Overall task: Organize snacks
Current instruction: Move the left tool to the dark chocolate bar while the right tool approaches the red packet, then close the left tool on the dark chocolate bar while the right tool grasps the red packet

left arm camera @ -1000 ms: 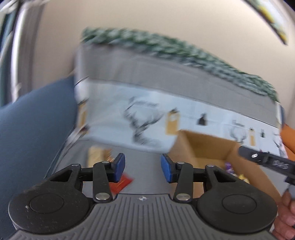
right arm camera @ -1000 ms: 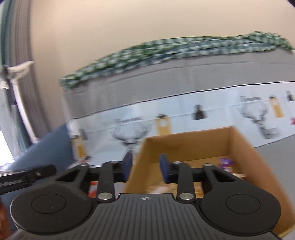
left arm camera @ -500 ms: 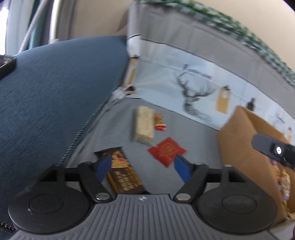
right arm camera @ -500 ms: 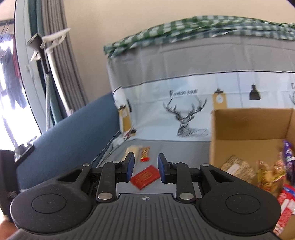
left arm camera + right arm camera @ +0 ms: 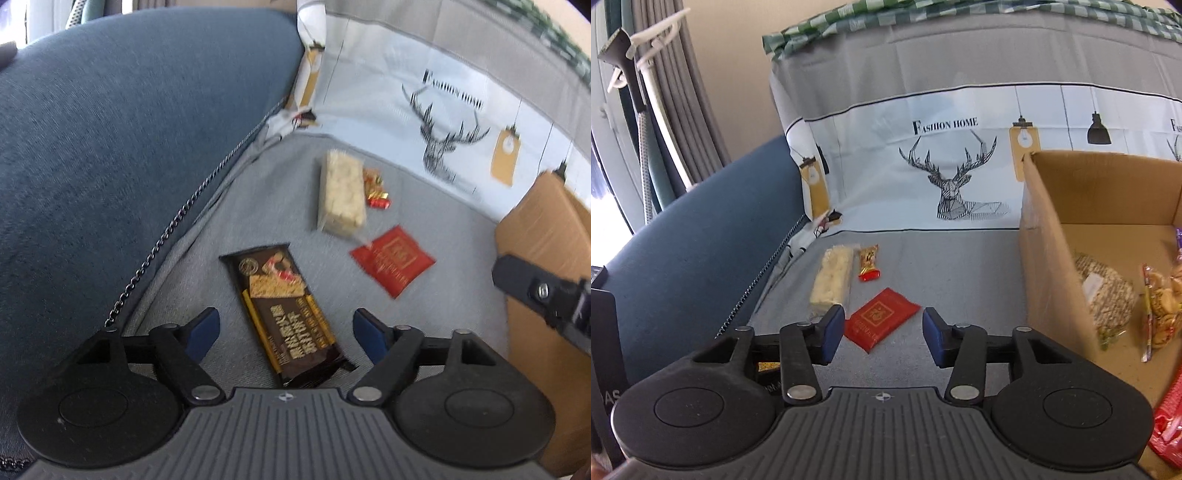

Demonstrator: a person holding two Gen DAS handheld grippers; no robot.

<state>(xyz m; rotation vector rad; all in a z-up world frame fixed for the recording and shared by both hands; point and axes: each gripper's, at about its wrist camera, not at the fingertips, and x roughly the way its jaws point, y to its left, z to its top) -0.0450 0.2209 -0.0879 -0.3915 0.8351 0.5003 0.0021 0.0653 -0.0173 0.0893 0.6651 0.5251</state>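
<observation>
On the grey sofa seat lie a dark brown chocolate bar [image 5: 284,314], a pale rice-crisp bar [image 5: 341,192], a small red-gold candy [image 5: 376,188] and a flat red packet [image 5: 393,260]. My left gripper [image 5: 286,334] is open, its jaws to either side of the chocolate bar's near end, above it. My right gripper [image 5: 882,336] is open and empty, just short of the red packet [image 5: 881,323]; the crisp bar [image 5: 833,277] and candy [image 5: 868,262] lie beyond. A cardboard box [image 5: 1052,236] at the right holds several snack bags [image 5: 1108,295].
A blue sofa arm [image 5: 110,147] rises at the left with a zip chain along its seam. A deer-print cover [image 5: 956,177] drapes the backrest behind the snacks. The box wall [image 5: 546,229] stands close at the right, with part of the right gripper [image 5: 543,291] in front of it.
Both grippers have swung left and down from the backrest and box toward the loose snacks. Both have opened wider. The left now hangs over the chocolate bar.
</observation>
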